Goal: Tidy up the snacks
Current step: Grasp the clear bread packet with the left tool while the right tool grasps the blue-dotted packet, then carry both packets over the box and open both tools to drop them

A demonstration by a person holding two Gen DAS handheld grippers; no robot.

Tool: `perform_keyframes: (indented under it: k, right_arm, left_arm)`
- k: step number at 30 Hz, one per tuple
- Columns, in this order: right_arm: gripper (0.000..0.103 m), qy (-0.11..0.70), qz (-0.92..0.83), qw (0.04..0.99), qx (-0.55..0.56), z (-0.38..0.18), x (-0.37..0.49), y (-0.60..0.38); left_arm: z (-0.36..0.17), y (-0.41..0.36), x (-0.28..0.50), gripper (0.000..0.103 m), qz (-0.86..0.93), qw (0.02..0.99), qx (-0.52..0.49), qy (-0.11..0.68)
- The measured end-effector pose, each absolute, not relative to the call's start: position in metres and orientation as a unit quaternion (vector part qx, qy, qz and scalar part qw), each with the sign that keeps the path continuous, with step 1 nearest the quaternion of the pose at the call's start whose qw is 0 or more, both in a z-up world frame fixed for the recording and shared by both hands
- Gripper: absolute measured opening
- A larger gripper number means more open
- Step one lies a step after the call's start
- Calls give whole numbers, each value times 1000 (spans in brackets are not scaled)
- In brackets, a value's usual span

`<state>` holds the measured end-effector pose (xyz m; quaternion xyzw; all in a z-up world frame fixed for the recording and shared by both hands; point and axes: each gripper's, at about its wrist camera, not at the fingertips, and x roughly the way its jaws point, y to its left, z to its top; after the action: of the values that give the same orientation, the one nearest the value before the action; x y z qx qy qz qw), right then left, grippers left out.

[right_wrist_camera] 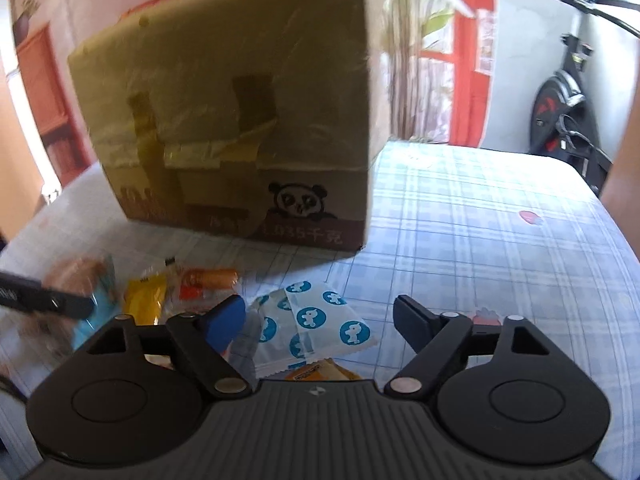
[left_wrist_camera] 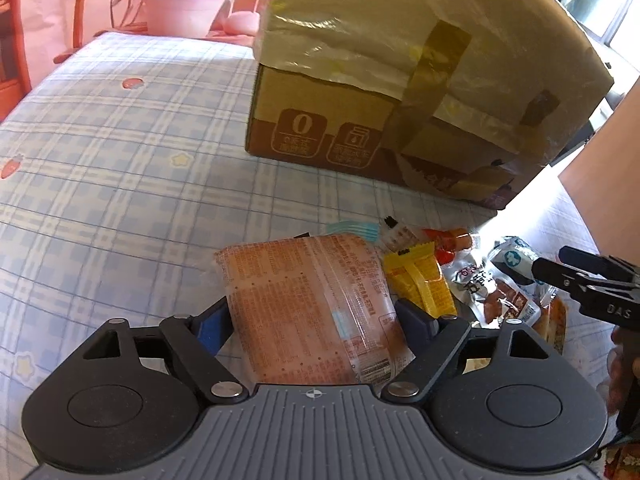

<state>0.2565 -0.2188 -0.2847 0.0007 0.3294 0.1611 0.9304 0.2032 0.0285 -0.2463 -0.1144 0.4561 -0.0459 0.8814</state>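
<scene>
The left claw (left_wrist_camera: 314, 312) straddles the orange snack packet (left_wrist_camera: 316, 308), its pads at the packet's long sides, whether pressing I cannot tell; its long axis runs away toward the cardboard box (left_wrist_camera: 400, 80). The right claw (right_wrist_camera: 320, 320) gapes, unclosed, over the blue-dotted wrapper (right_wrist_camera: 320, 320) on the tabletop (right_wrist_camera: 480, 220).

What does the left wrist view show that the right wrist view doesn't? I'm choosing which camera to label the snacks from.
Only the left wrist view: the large orange packet lying between the left gripper fingers, pads at its sides, and a potted plant beyond the table.
Only the right wrist view: the open right gripper over a white packet with blue dots, the panda drawing on the box, and an exercise bike.
Both: the taped cardboard box, the yellow packet and the checked tablecloth.
</scene>
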Motion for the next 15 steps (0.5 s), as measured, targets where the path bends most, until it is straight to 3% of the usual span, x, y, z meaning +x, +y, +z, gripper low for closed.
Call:
perform_keyframes:
  k: [6, 15]
  right_arm:
    - [82, 349, 186, 918, -18, -293, 274, -210]
    - [67, 369, 185, 911, 9, -299, 283, -211]
  left_arm:
    - [-239, 33, 201, 84, -40, 891, -111, 439]
    - [-226, 36, 196, 84, -41, 902, -106, 416]
